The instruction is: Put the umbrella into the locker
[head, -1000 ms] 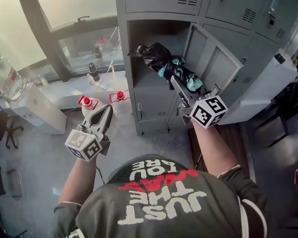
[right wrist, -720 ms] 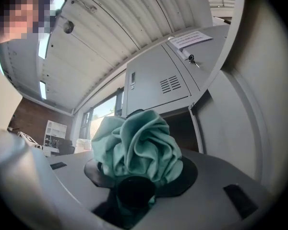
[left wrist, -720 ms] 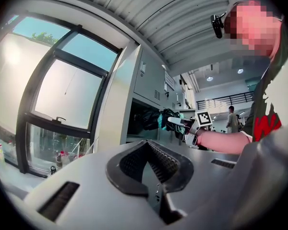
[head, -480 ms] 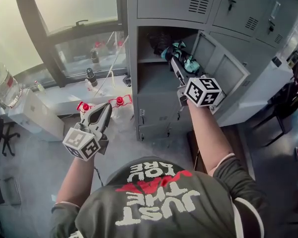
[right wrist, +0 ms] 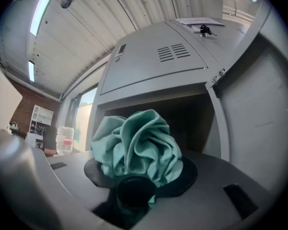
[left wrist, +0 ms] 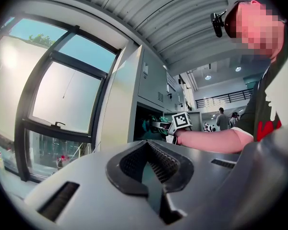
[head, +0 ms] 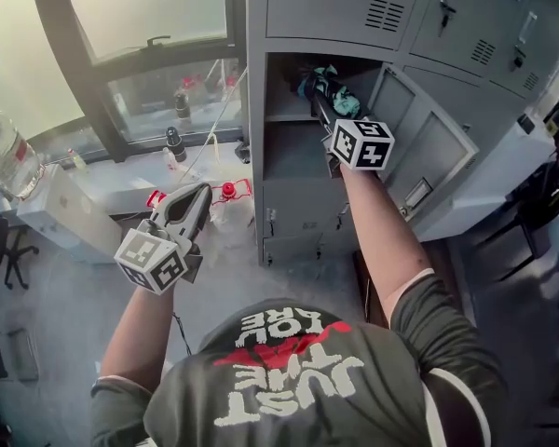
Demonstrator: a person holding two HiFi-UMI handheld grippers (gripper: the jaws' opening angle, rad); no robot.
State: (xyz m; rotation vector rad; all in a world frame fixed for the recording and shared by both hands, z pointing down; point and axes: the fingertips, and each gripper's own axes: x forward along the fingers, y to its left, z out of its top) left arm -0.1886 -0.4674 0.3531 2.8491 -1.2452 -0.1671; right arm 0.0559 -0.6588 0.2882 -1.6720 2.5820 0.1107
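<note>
While the folded umbrella (head: 324,87), teal cloth with a black end, sits at the mouth of the open locker (head: 254,110) compartment, its far end just inside, the step in hand looks like feeding it in.

Judgement: keep it level and aimed straight into the locker, clear of the compartment's frame and of the door (head: 429,156) swung open at the locker's right. Push until the whole length rests on the locker's shelf and only then let go, or it may tip out.

Right gripper (head: 321,105): jaws partly spread, pinching the umbrella, with bunched cloth bulging ahead of them.

Left gripper (head: 197,198): well left of the locker and lower, jaws pressed together, nothing in them.
</note>
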